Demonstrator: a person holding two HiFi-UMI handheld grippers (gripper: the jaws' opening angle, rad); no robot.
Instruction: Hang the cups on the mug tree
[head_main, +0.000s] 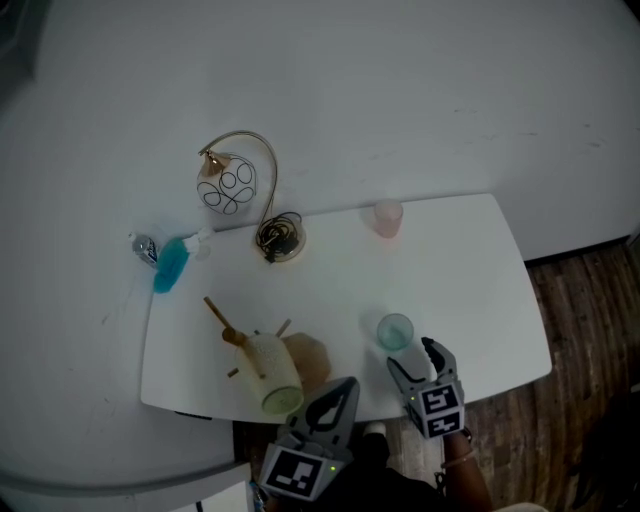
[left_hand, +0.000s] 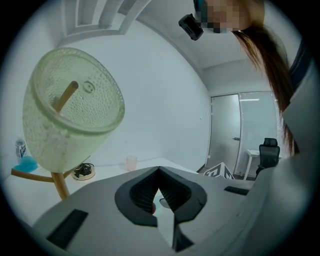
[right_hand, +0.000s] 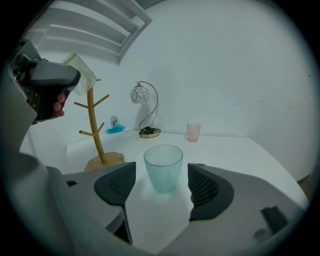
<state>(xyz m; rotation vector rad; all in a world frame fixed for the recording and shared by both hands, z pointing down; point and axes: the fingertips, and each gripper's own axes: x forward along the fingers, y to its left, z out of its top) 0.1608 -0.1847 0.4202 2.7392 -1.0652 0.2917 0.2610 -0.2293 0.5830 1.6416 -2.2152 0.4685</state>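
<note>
My right gripper (right_hand: 161, 181): 2 jaws apart, teal cup (right_hand: 163, 165) upright between, untouched. My left gripper (left_hand: 159, 175): jaws seemingly together. On mug tree (right_hand: 93, 125): 1 pale cup (left_hand: 70, 107).

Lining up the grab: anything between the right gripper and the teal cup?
No: in the right gripper view only bare table separates the right gripper from the teal cup.

You've got a dimpled teal cup (right_hand: 163, 167), a dimpled pale green cup (left_hand: 70, 107), plain pink cup (right_hand: 193, 131) further back, tan mug tree (right_hand: 92, 125), white counter (head_main: 460, 270).
</note>
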